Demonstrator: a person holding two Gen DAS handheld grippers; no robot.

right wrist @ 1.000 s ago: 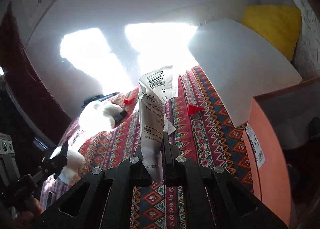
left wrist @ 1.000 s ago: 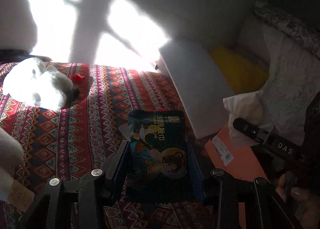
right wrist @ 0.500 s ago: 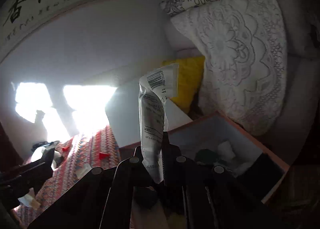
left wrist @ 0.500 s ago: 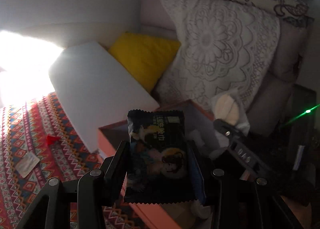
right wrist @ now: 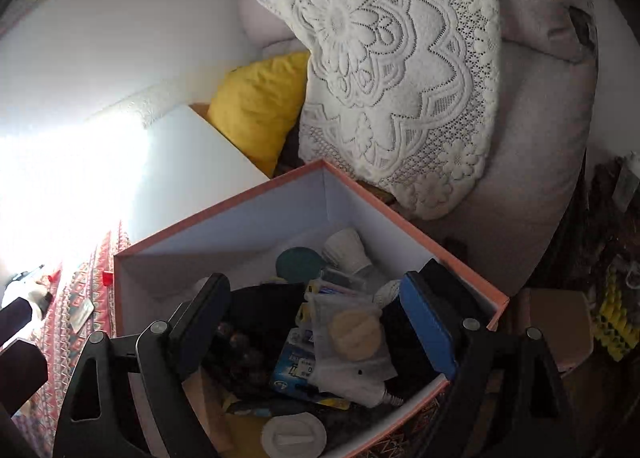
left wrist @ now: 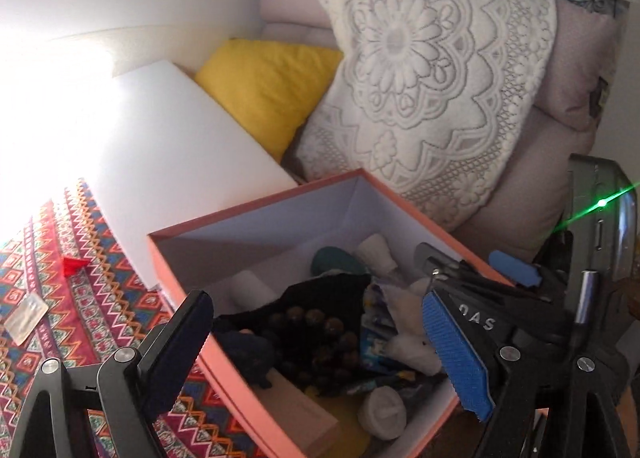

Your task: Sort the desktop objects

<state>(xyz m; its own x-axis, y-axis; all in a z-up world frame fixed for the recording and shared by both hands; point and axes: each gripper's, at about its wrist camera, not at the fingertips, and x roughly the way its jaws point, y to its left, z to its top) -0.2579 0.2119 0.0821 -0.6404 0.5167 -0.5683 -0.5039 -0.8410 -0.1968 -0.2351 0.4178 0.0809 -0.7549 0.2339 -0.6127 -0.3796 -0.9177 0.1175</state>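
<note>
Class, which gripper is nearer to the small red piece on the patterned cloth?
Left. The left gripper hangs over the box's cloth-side edge, near the red piece; the right gripper hovers over the box's far side.

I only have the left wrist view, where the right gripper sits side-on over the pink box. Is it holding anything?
Observer: No. The right gripper has just been opening its jaws, which stand wide, and the pads press on nothing.
Operator: What lies under it?
Observer: A clear pouch with a round pale-yellow disc inside lies in the pink box, partly on a blue packet.
Operator: Anything past the box's right corner? The gripper blocks my view.
Observer: A brown carton stands there, with something yellow and black beside it.
</note>
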